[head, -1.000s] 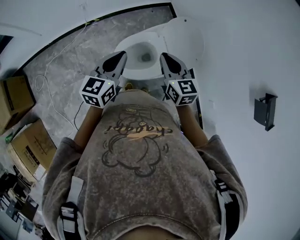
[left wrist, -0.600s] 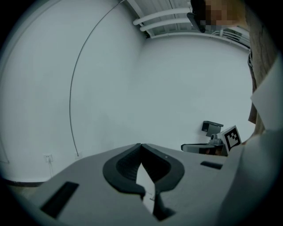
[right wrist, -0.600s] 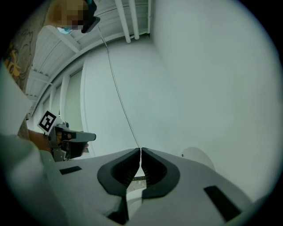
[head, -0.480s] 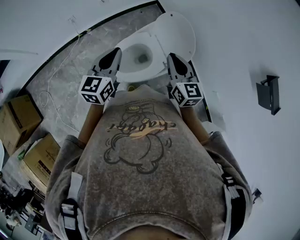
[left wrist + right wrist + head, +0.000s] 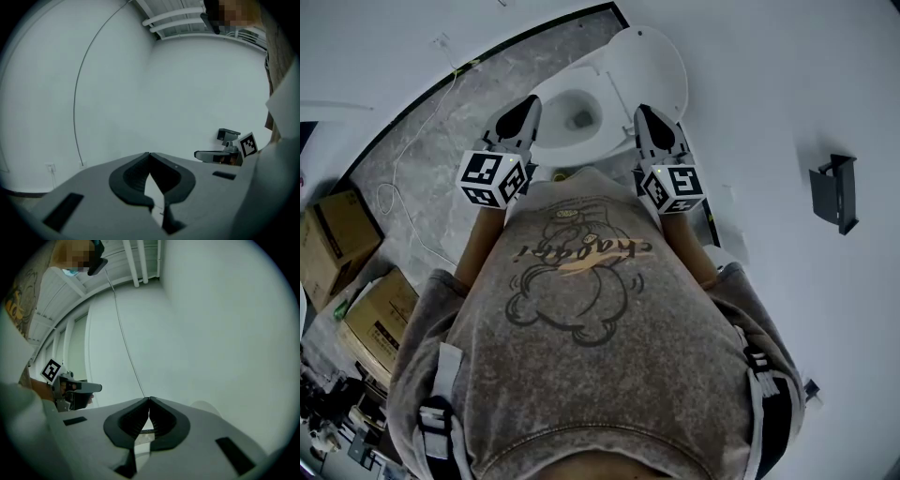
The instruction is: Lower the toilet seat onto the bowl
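Both tongs are pinched shut with nothing in them: we are holding the left tongs [image 5: 523, 117] just left of the bowl [image 5: 572, 105] and the right tongs [image 5: 649, 127] just right of it. The toilet seat [image 5: 654, 66] is standing raised behind the bowl, leaning toward the wall. We are judging it stiff, smooth, fairly light plastic that is likely to swing on its hinge and slam. We are therefore aiming for the free edge farthest from the bowl and planning a slow lowering.
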Demonstrator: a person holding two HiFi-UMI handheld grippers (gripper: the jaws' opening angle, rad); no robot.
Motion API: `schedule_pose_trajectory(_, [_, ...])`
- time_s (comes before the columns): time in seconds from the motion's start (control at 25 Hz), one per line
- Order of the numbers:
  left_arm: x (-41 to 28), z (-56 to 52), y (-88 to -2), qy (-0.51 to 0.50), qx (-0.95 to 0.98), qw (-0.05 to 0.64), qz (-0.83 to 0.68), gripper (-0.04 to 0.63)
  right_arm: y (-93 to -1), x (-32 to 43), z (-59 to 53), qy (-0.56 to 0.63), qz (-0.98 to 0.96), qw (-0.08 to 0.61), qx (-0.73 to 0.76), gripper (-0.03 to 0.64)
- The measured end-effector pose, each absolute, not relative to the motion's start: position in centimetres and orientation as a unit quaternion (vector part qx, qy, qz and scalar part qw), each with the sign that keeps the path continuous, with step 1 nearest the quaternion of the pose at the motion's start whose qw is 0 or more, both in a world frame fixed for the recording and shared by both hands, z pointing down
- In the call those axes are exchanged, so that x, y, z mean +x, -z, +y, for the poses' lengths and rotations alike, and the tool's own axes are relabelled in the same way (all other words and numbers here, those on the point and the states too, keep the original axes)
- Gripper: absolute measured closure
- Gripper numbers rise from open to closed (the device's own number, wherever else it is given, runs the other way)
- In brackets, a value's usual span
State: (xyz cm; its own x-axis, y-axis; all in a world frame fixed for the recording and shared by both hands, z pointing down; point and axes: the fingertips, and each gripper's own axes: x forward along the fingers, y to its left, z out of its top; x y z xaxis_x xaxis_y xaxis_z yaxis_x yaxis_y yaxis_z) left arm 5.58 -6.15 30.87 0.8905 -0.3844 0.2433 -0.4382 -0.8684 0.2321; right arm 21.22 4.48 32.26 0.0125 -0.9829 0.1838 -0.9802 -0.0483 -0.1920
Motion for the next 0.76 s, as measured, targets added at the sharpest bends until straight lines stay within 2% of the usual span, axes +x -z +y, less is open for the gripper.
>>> schedule_pose_trajectory(0.76, [4.6,-5.7,-30.6,-0.097,0.961,0.138,-0.221,0.586,-32.5,20.6,4.7,0.138,0.69,0.006,-0.711,0.589])
